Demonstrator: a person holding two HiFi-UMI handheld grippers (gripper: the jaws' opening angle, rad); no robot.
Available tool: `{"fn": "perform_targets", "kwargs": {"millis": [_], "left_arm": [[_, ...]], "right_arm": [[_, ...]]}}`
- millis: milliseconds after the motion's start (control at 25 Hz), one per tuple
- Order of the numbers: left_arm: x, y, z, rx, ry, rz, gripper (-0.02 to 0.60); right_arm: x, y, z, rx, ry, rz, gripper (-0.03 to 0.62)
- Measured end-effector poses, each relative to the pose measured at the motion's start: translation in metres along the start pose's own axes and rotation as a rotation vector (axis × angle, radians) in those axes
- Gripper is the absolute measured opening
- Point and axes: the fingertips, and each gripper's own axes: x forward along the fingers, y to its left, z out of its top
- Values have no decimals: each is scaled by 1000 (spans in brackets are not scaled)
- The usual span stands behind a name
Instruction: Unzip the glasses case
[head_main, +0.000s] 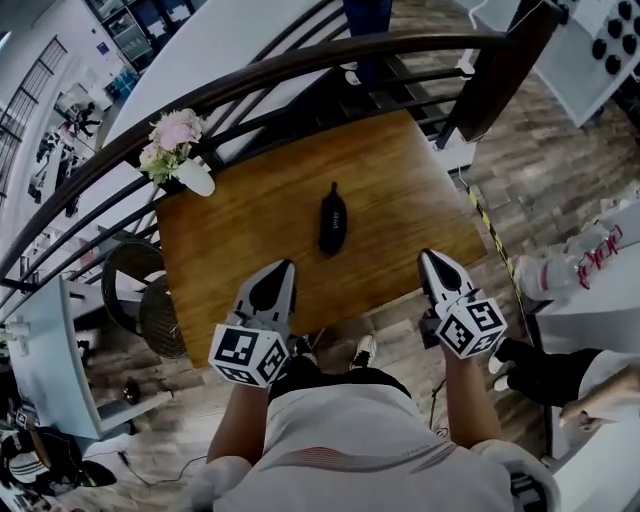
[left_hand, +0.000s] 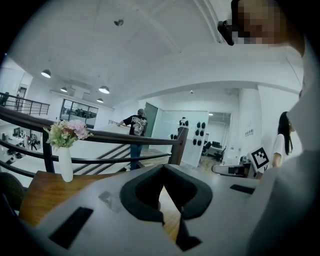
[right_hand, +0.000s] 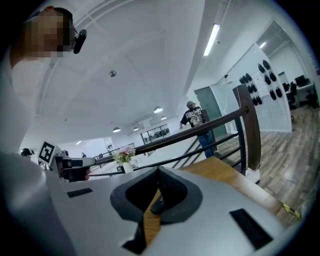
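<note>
On the wooden table (head_main: 230, 235), centre: the black glasses case (head_main: 333, 218), lying lengthwise between my two grippers' lines of reach and well apart from both. Near edge, left: my left gripper (head_main: 284, 268), jaws pressed together on nothing. Near edge, right: my right gripper (head_main: 430, 256), jaws likewise together and empty; its own view shows the case (right_hand: 157, 202) ahead through the slit below the pads. Far left corner: a white vase of pink flowers (head_main: 178, 152), beside the dark railing (head_main: 300, 62).
</note>
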Motion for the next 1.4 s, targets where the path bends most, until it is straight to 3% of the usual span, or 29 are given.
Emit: {"fn": "perform_targets", "kwargs": {"millis": [440, 760, 1000, 1400], "left_arm": [[13, 72, -10, -18, 65, -141, 14], [14, 86, -8, -46, 65, -133, 14], [13, 80, -16, -55, 85, -116, 14], [-1, 99, -42, -88, 137, -55, 14]], "right_arm": [[53, 44, -3, -15, 7, -151, 52], [69, 49, -9, -33, 41, -161, 52], [100, 38, -47, -33, 199, -124, 257], [179, 22, -163, 183, 424, -118, 346]]}}
